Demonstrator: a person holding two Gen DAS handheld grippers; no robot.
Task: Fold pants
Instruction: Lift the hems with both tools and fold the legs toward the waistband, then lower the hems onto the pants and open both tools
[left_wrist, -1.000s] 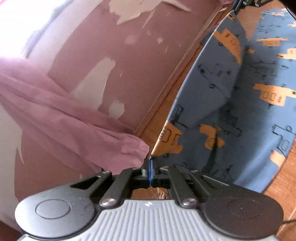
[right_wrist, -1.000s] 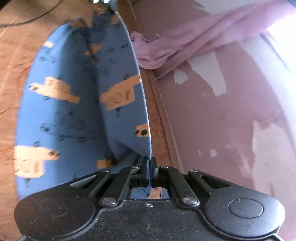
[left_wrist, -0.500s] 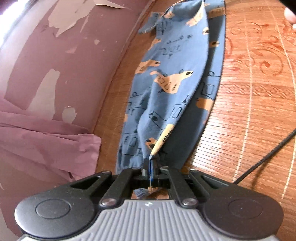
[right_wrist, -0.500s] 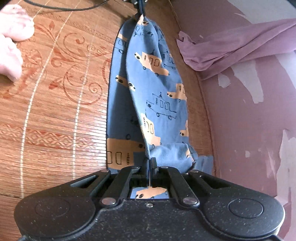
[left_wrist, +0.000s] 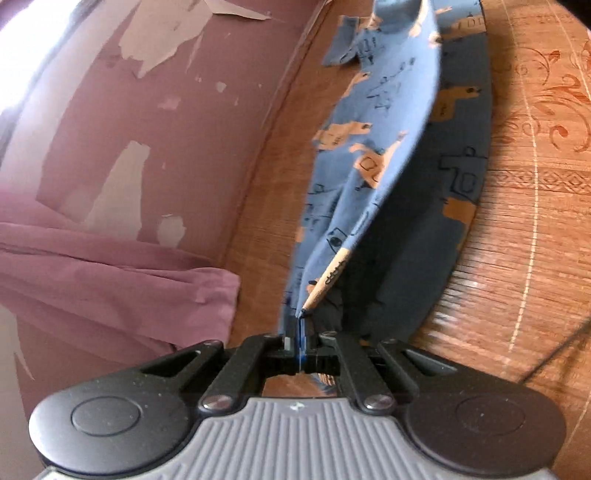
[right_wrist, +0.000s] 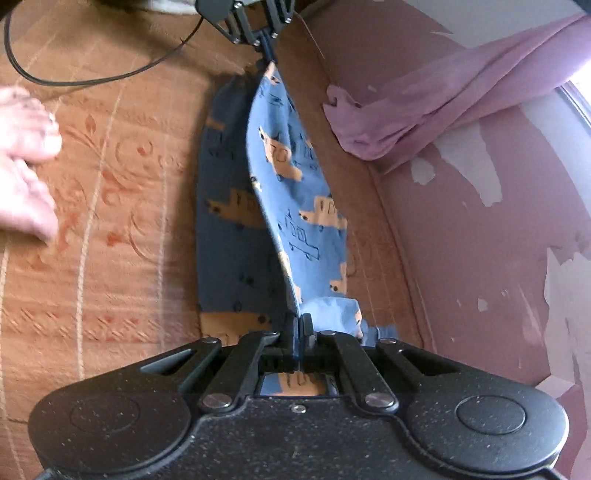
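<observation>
Both pinched tight: left hand-held gripper (left_wrist: 300, 325) and right hand-held gripper (right_wrist: 300, 325) each grasp an end of the blue patterned pants (right_wrist: 295, 206), stretched between them over the woven mat (right_wrist: 110, 229), beside a peeling pink wall (left_wrist: 155, 122) with pink cloth (right_wrist: 424, 110).

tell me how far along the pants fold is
Done: one layer of the blue pants lies flat on the mat. In hand: the left gripper and right gripper each pinch an end of the raised layer. Left: lay it down and fold again.
</observation>
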